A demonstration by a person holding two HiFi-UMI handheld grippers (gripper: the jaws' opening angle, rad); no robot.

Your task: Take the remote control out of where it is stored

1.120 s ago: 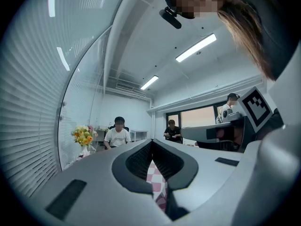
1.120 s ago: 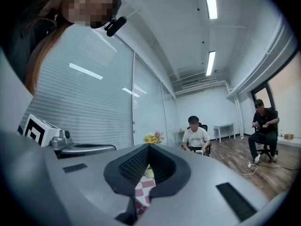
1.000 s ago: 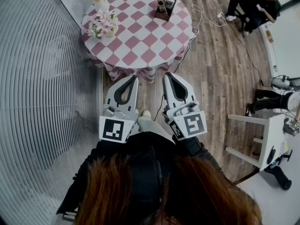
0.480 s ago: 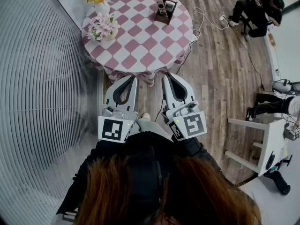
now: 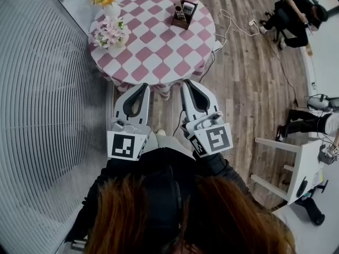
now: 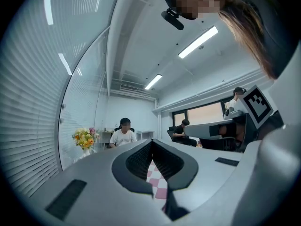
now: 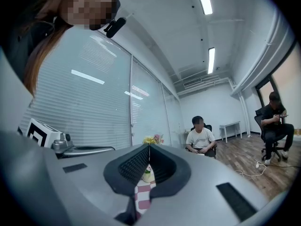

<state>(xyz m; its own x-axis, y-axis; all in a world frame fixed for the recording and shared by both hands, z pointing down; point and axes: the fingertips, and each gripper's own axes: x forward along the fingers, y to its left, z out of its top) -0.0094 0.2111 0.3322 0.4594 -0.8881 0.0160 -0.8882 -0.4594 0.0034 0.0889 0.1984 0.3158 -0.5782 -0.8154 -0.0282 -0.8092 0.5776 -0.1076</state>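
Centre frame, left gripper (image 5: 144, 86) and right gripper (image 5: 186, 83) are clenched, empty; the remote (image 5: 181, 9) sits in a box (image 5: 189, 10) up top.

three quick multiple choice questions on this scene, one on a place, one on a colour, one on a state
1. Where does the holder with the remote stand?
A on the far side of the tablecloth
B on the floor
C on a chair

2. The tablecloth's checks are:
A blue and white
B pink and white
C green and yellow

3. The left gripper and right gripper are:
A shut, empty
B wide open
C shut on a vase

1 A: it sits near the cloth's far edge.
2 B: pink and white squares show.
3 A: each pair of jaws meets at the tips around nothing.
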